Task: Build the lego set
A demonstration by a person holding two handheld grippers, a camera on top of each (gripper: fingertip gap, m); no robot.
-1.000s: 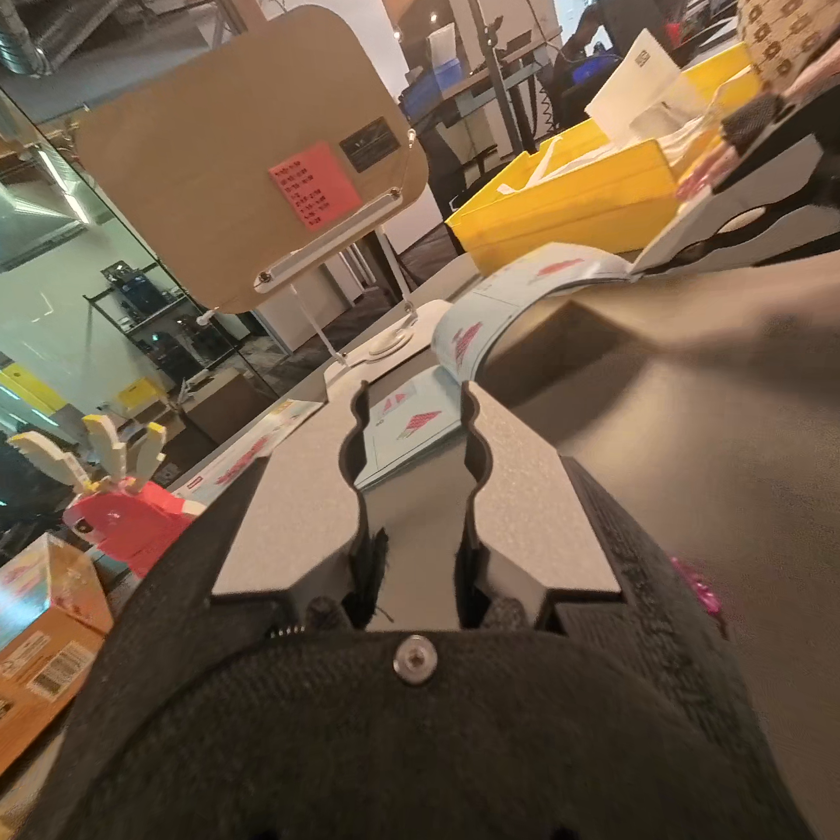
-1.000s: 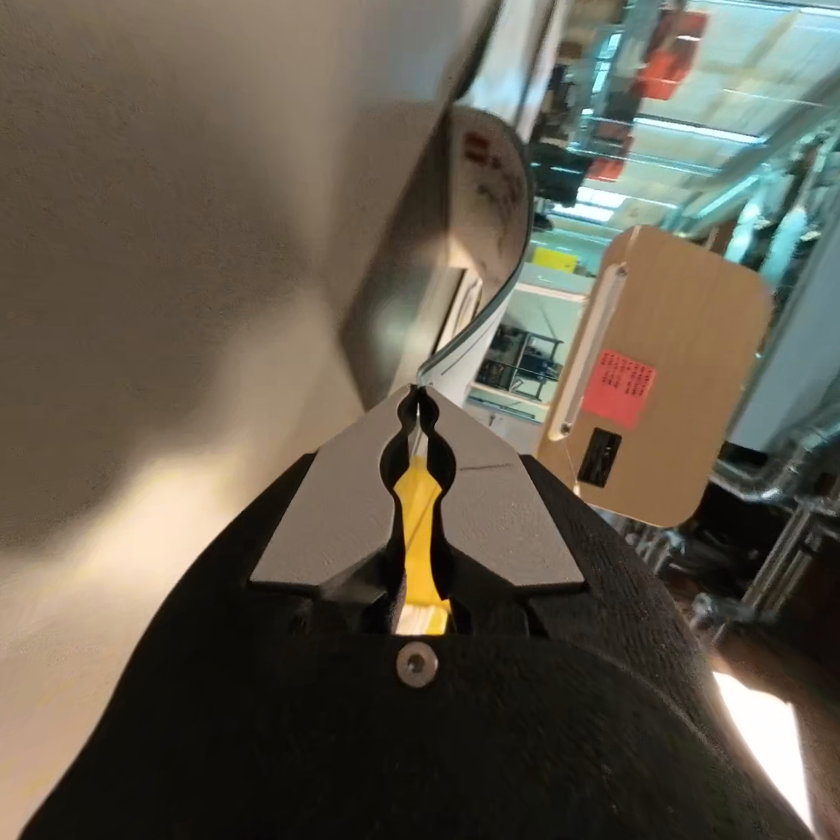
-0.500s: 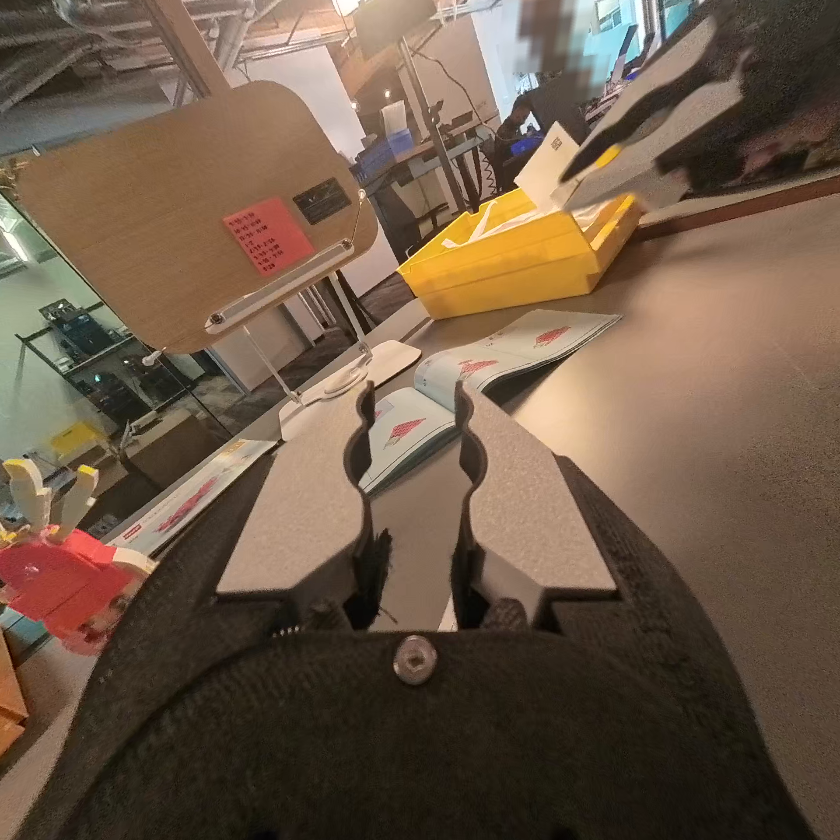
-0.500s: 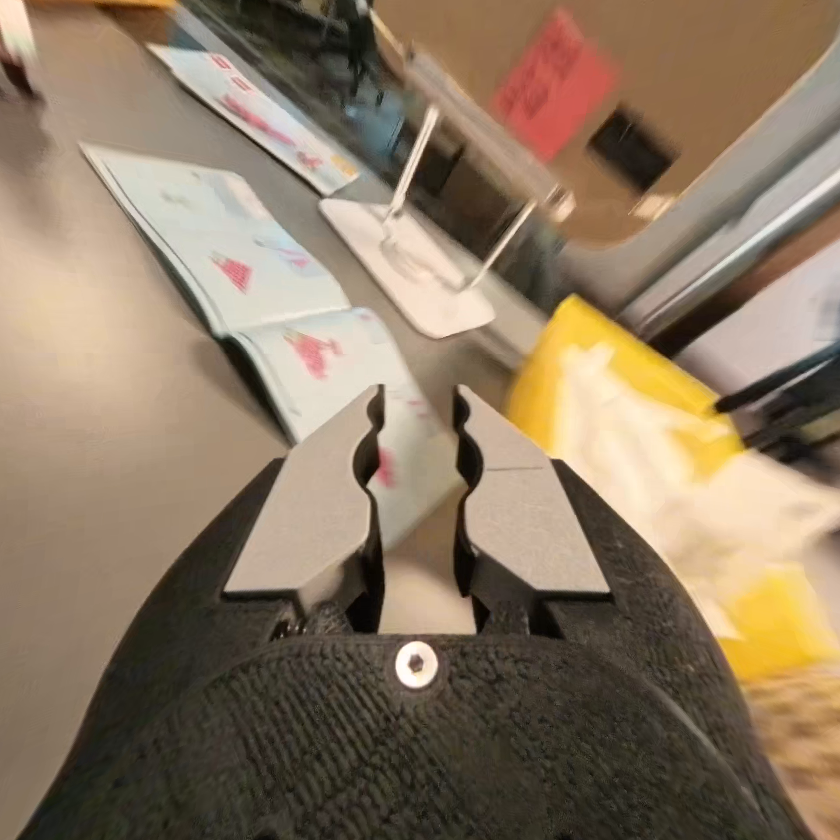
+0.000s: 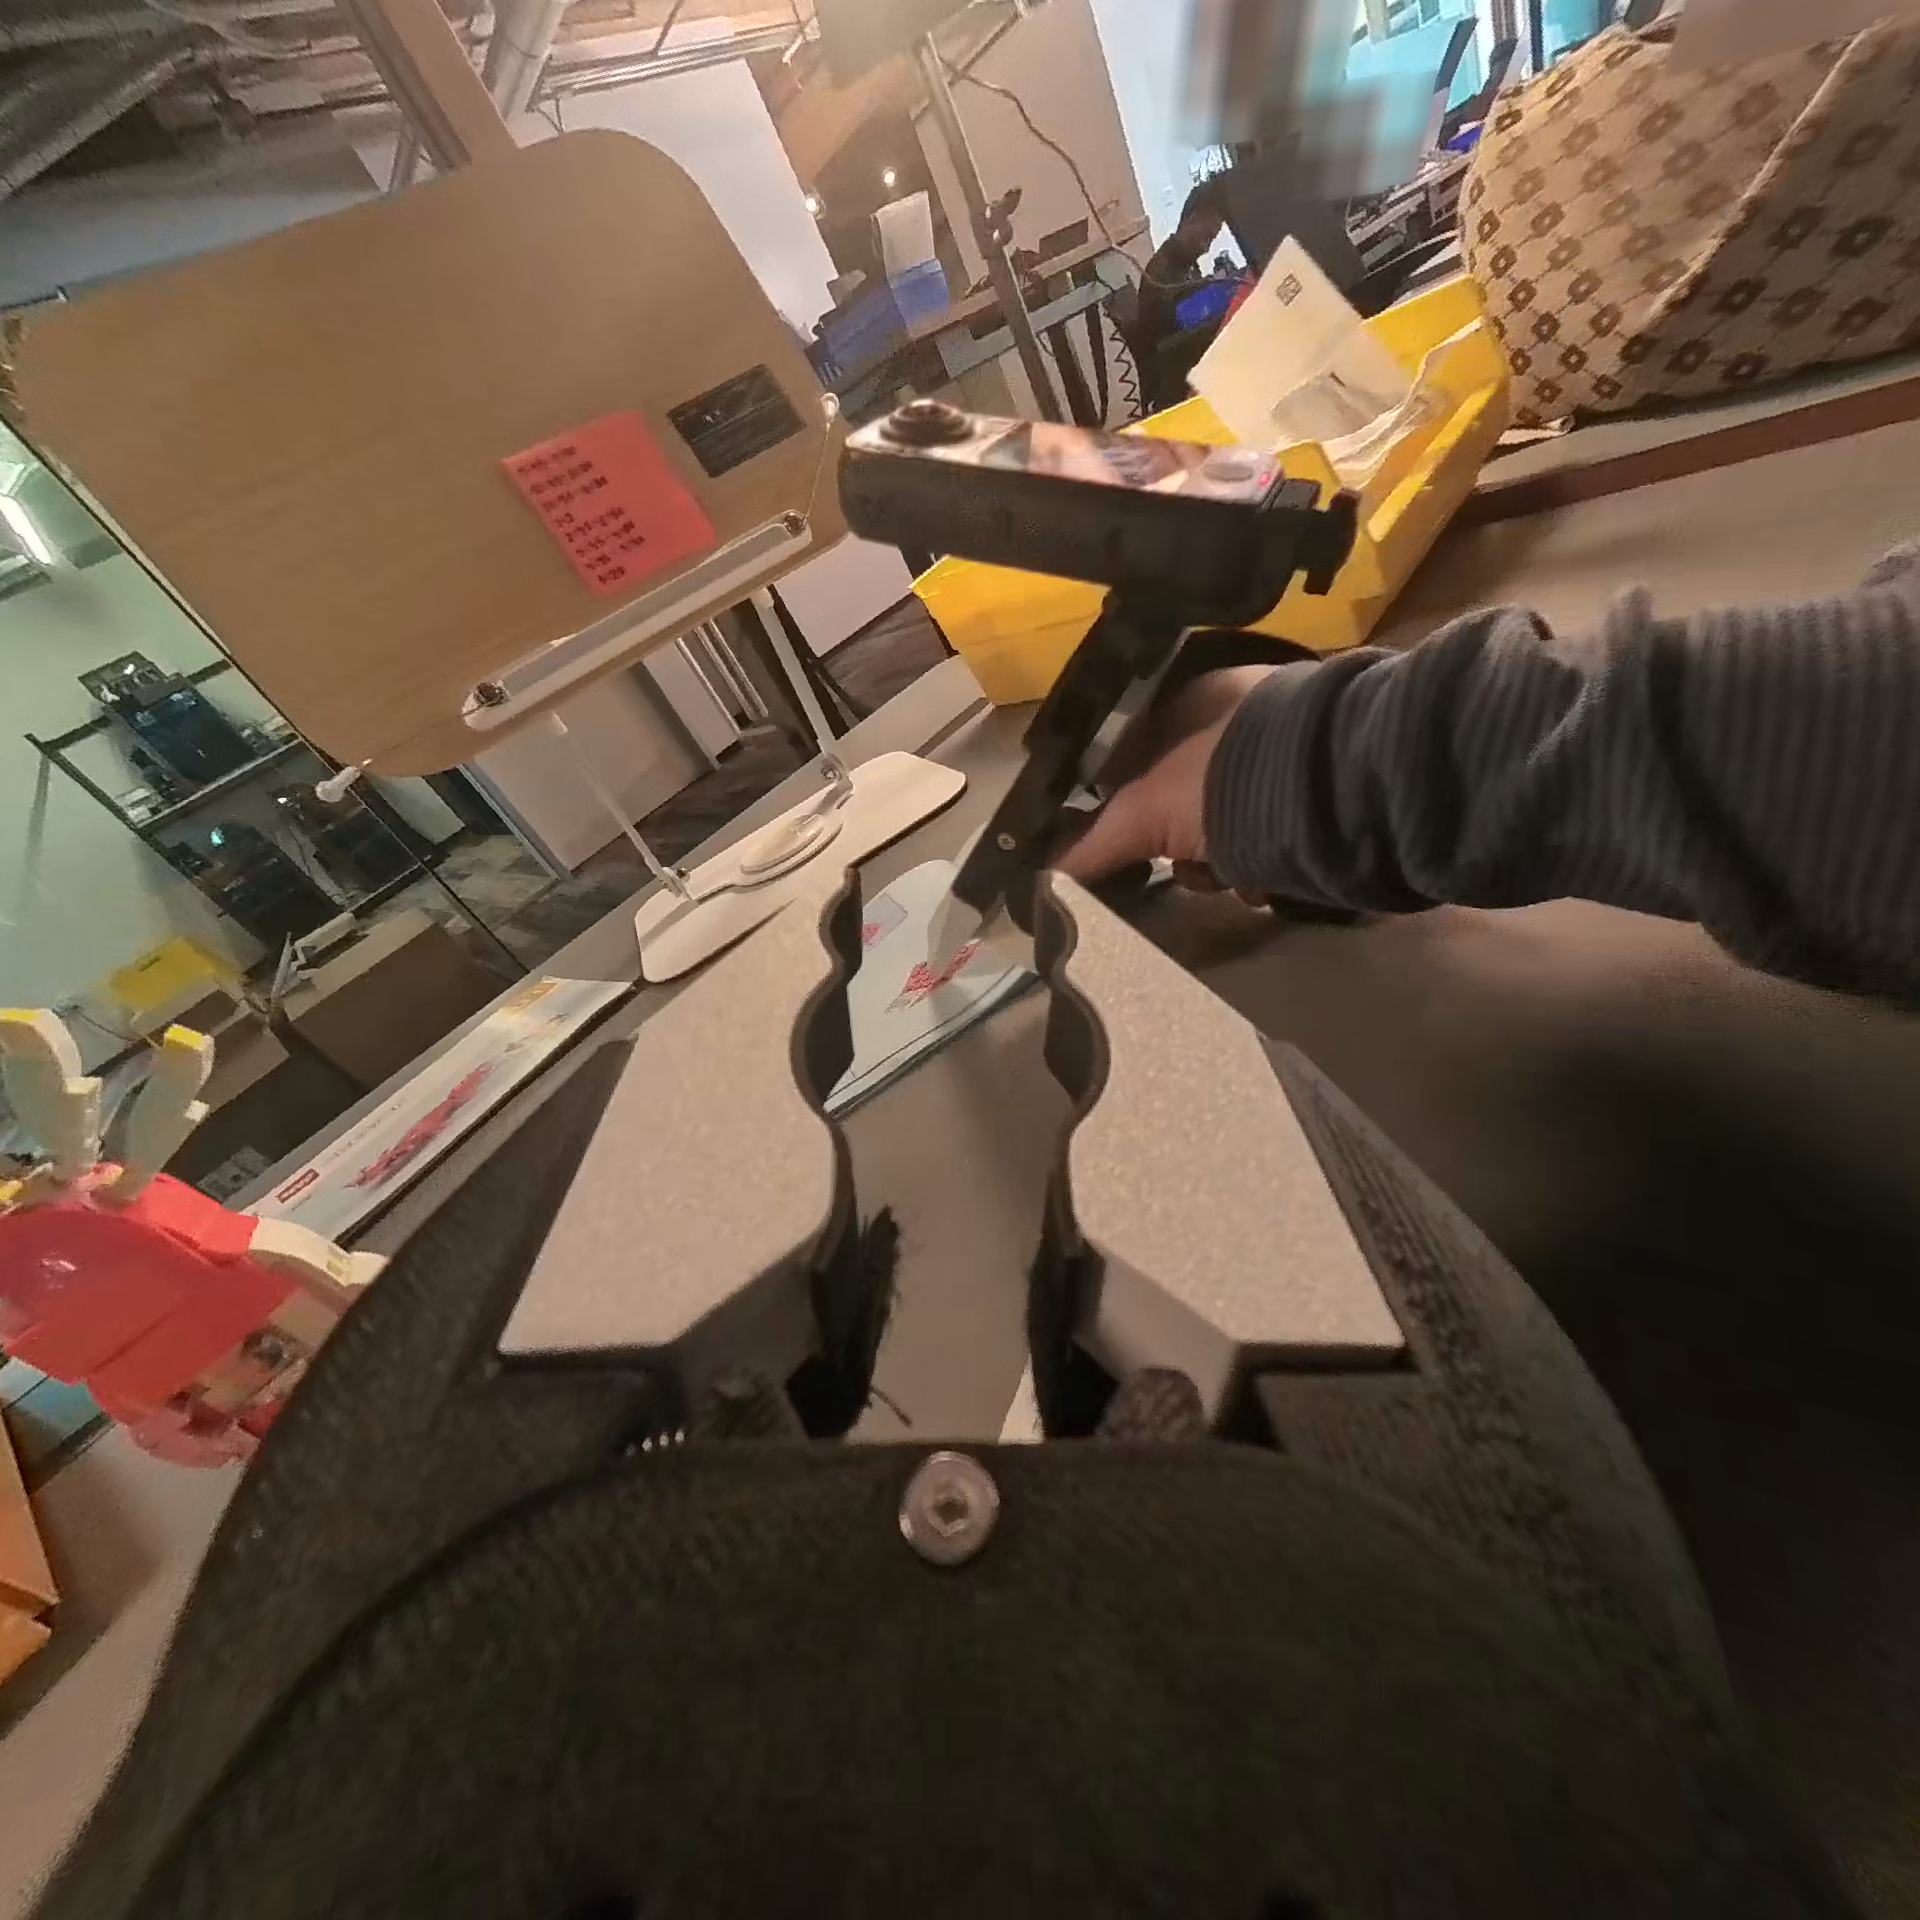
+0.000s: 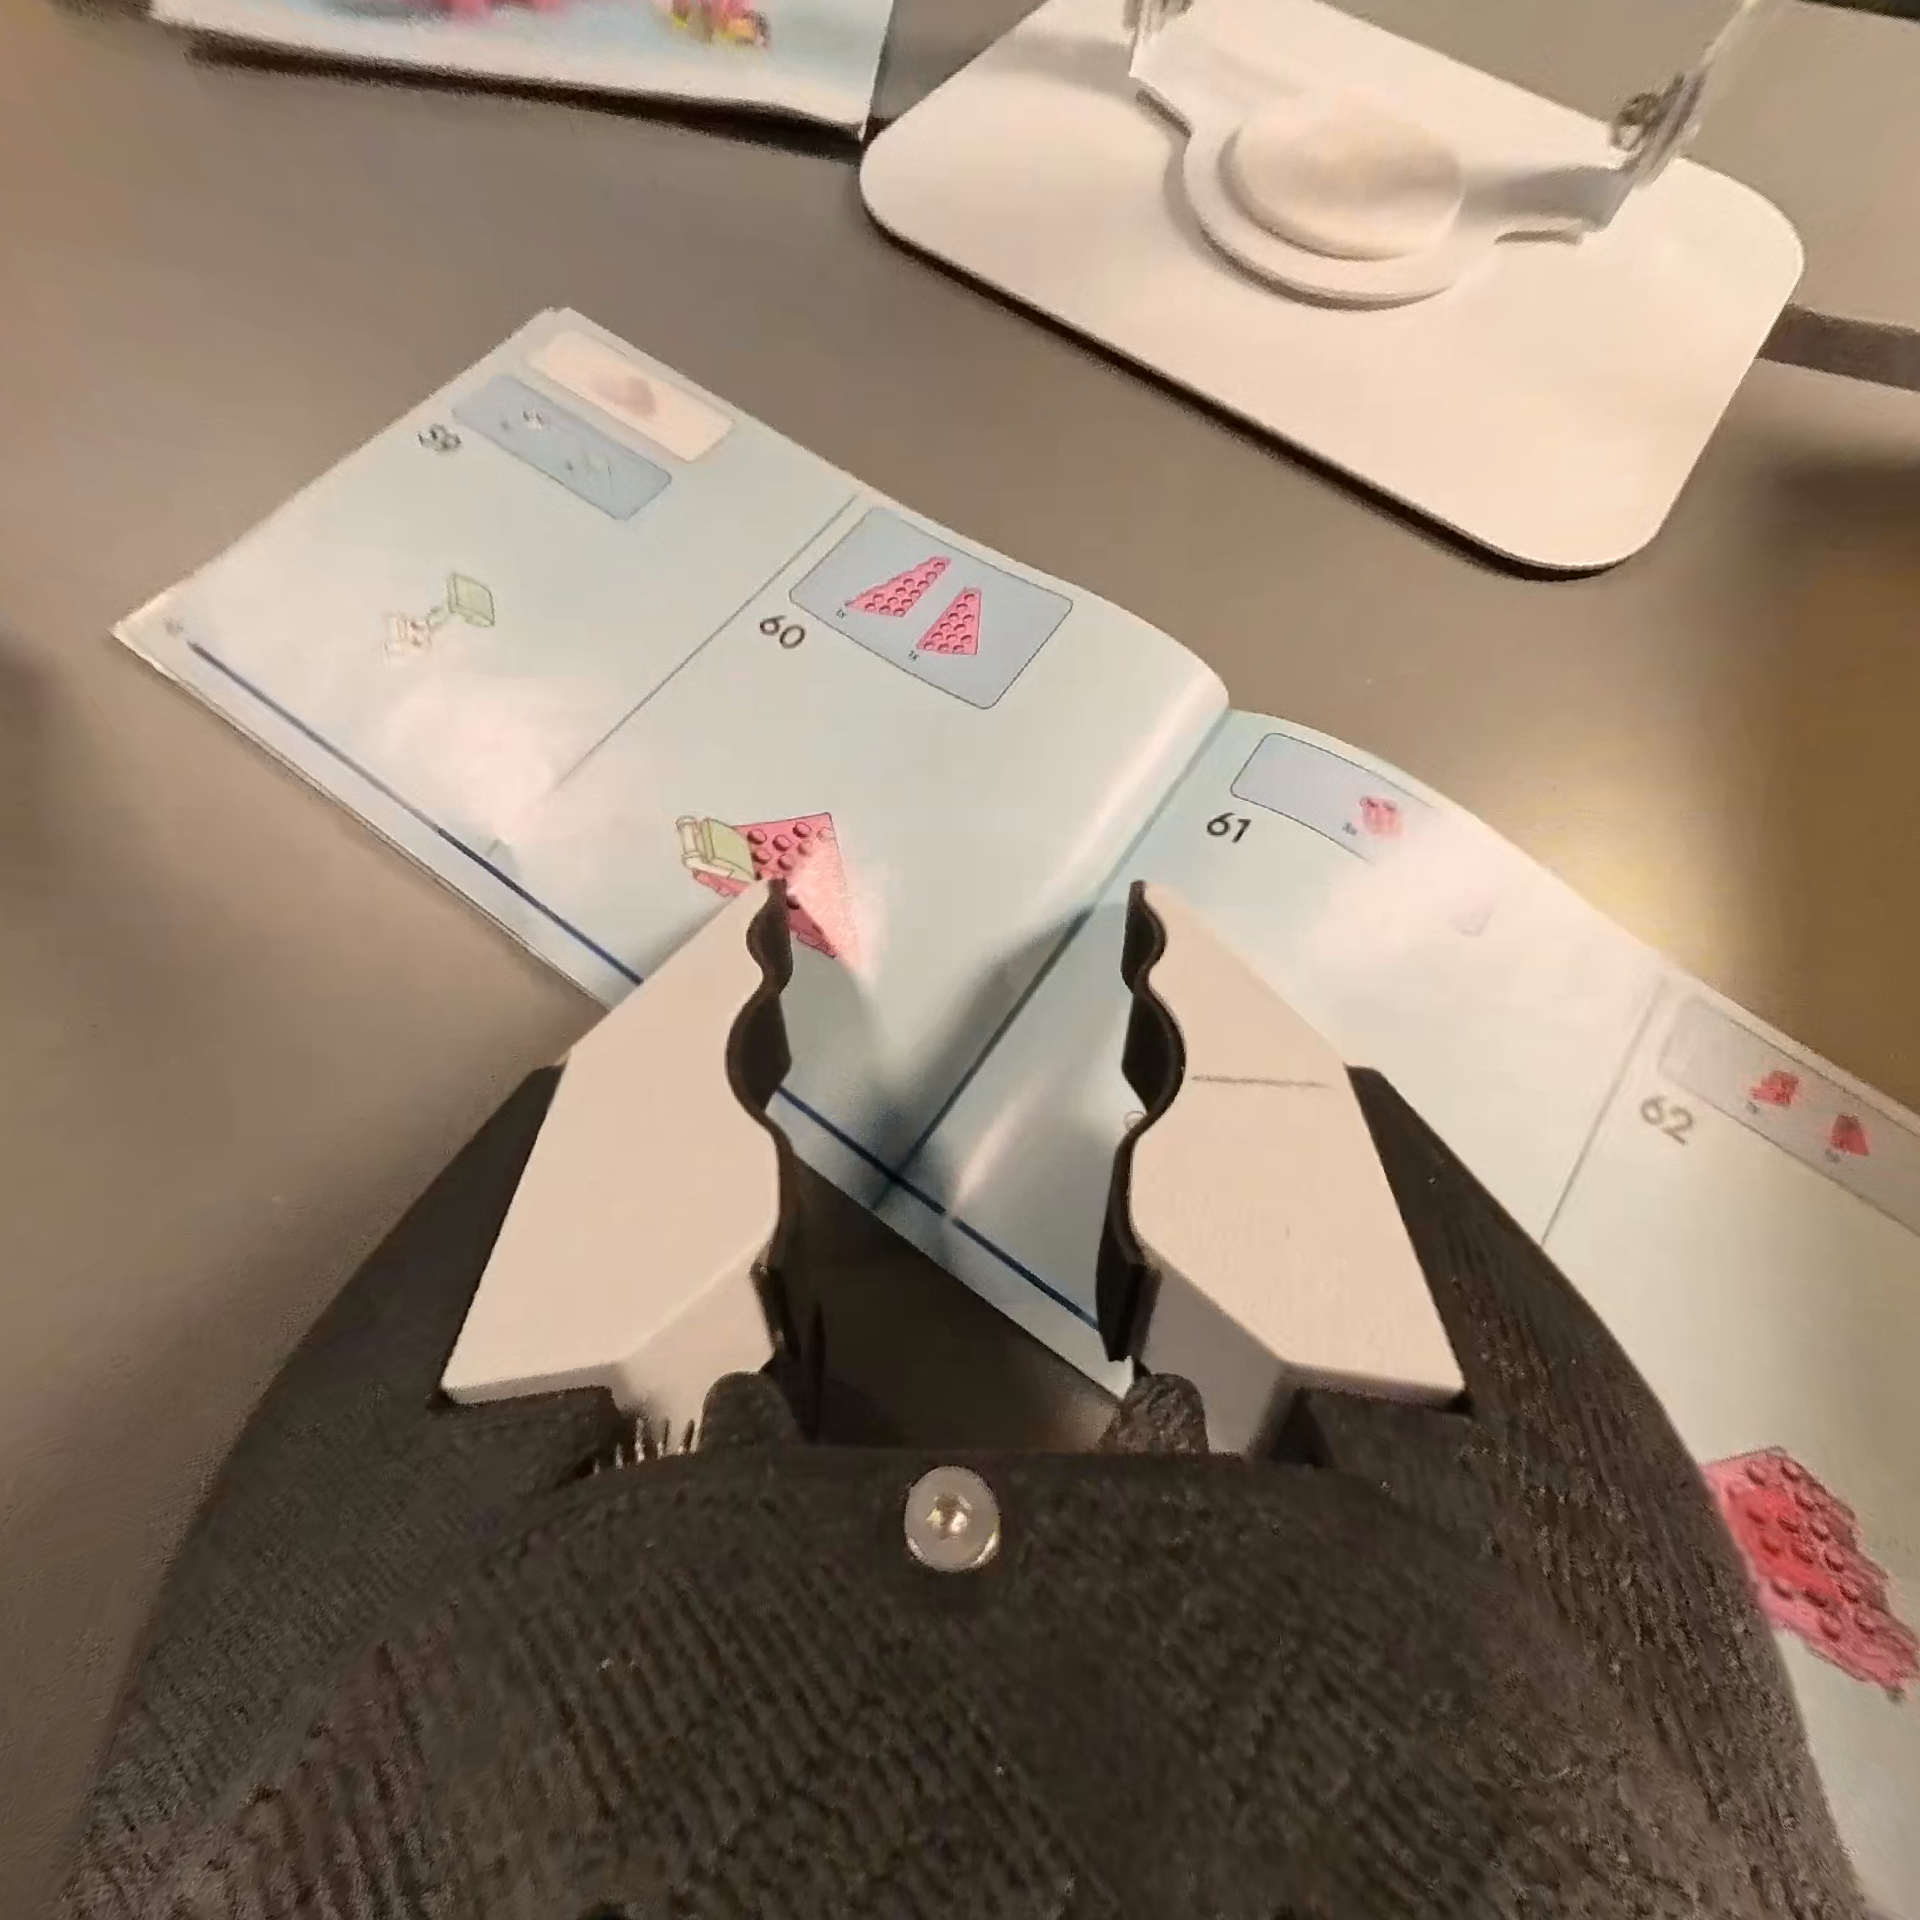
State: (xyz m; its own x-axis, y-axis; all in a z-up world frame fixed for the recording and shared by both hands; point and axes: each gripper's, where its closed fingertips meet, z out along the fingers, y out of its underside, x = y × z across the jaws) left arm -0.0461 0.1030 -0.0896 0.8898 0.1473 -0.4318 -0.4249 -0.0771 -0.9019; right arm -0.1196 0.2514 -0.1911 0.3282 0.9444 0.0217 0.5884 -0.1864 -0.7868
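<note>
- Right gripper (image 6: 951, 899) hovers over an open instruction booklet (image 6: 904, 748), its two grey fingers spread wide with only the pale-blue page showing between them; whether the tips touch the paper cannot be told.
- Left gripper (image 5: 948, 894) is held low over the grey table (image 5: 1558, 1195), fingers partly apart with nothing between them, pointing at the same booklet (image 5: 925, 997).
- Seen from the left, a sleeved hand (image 5: 1153, 821) holds the other gripper, tips down on the page.
- Printed step numbers and pink brick diagrams cover the booklet's pages.
- Just beyond stands a white stand base (image 6: 1351, 312) carrying a wooden board (image 5: 416, 436) with a red handwritten note (image 5: 608, 499).
- A second booklet (image 5: 447, 1112), a yellow bin (image 5: 1195, 582) and a red brick model (image 5: 135, 1299) lie farther out.
</note>
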